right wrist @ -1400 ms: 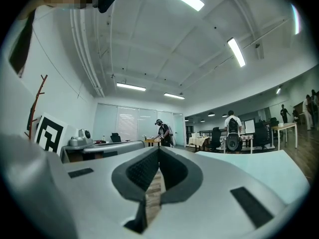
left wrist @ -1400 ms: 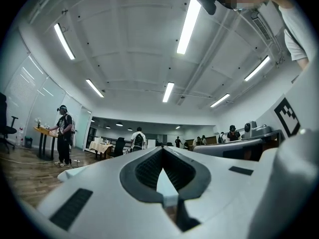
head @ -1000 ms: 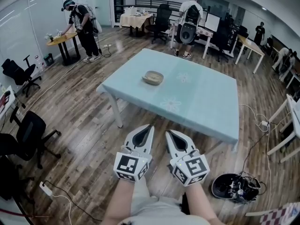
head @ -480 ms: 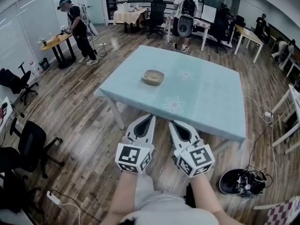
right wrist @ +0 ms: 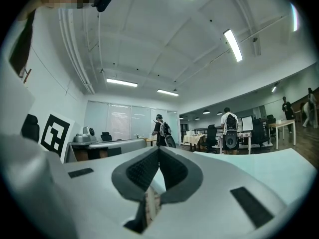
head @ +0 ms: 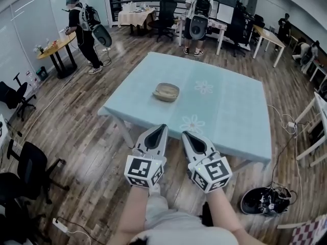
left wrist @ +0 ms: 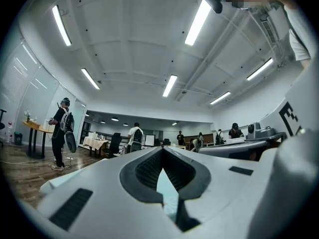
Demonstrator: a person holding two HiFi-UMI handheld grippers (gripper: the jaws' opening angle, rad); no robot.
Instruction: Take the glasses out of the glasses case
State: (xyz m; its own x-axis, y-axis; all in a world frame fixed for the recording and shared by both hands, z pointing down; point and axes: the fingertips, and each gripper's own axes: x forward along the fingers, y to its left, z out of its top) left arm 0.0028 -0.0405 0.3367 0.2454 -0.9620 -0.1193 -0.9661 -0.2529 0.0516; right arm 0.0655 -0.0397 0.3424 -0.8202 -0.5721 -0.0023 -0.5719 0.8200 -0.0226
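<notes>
- The glasses case [head: 166, 91] lies on the pale blue surface [head: 230, 111], left of its middle. Its long axis runs roughly across the head view. No glasses can be made out, and I cannot tell whether the lid is up.
- The left tool [head: 162, 128] is clenched with its tips meeting on nothing. The right tool [head: 185, 134] is clenched and empty too.
- Both hover side by side over the floor, short of the surface's near edge and well apart from the case.
- The case sits straight ahead, almost in line with the left tool's tip, so that one looks slightly nearer. Both likely need to reach forward and release before any grasp.
</notes>
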